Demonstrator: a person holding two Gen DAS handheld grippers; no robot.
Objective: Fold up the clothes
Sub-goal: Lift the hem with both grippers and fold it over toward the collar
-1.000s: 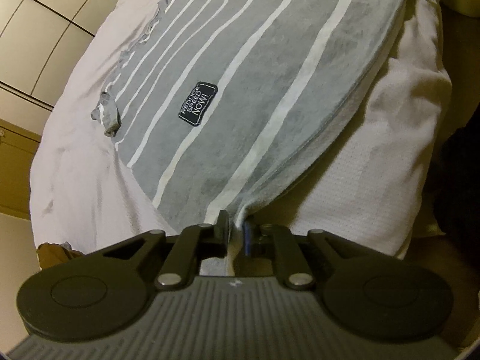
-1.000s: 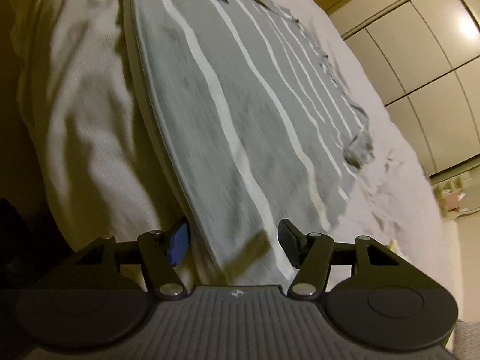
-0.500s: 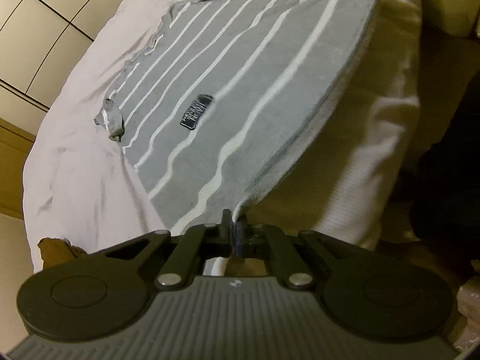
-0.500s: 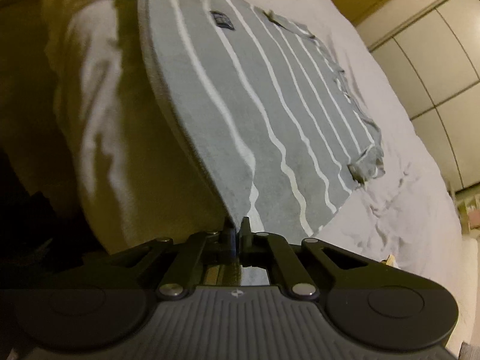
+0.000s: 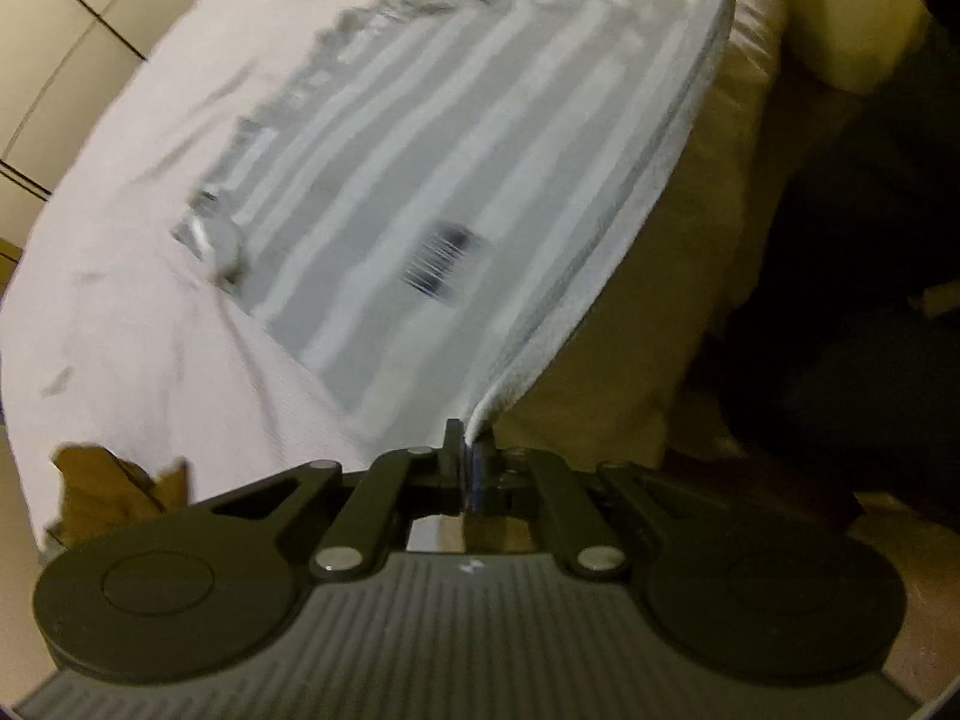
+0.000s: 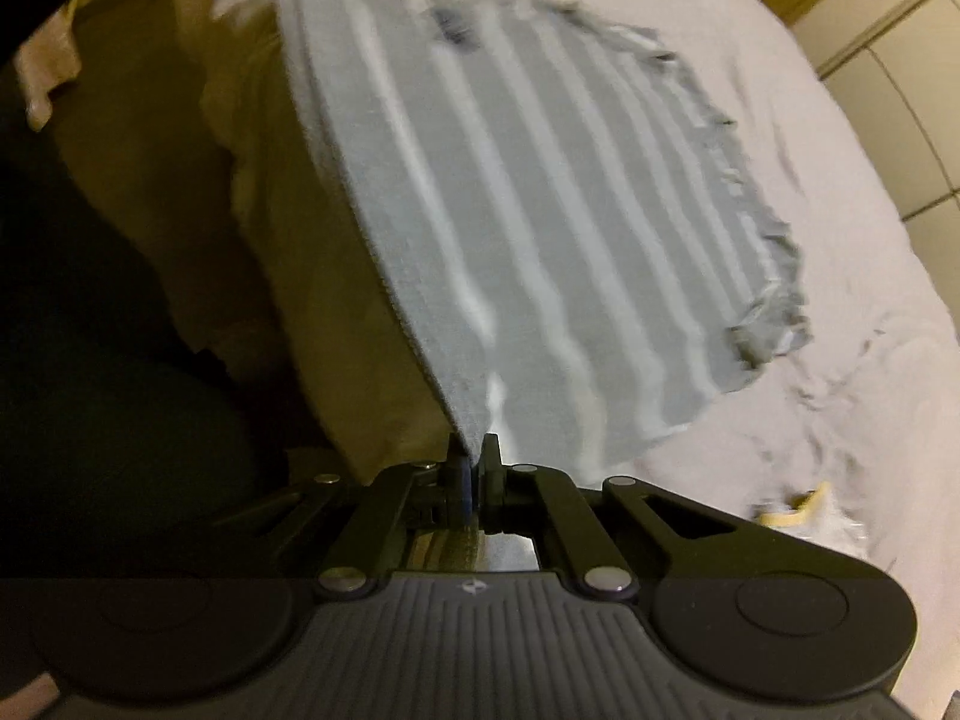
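The left gripper [image 5: 467, 449] is pinched closed on a hem corner of the grey striped shirt [image 5: 420, 180]. The right gripper [image 6: 474, 456] is likewise clamped tight on the opposite corner. The shirt stretches away toward 12 o'clock, blurred, its far part lying on the white bed [image 5: 150, 324]. Pale cupboard doors [image 6: 900, 120] stand at 2 o'clock in the right view.

home bedroom | bed w/ white sheet [image 5: 150, 324] | wardrobe doors [image 6: 900, 90]

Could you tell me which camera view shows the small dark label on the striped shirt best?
The left wrist view: the label sits mid-frame on the striped shirt, though motion-blurred. In the right wrist view it is only a distant dark smear.
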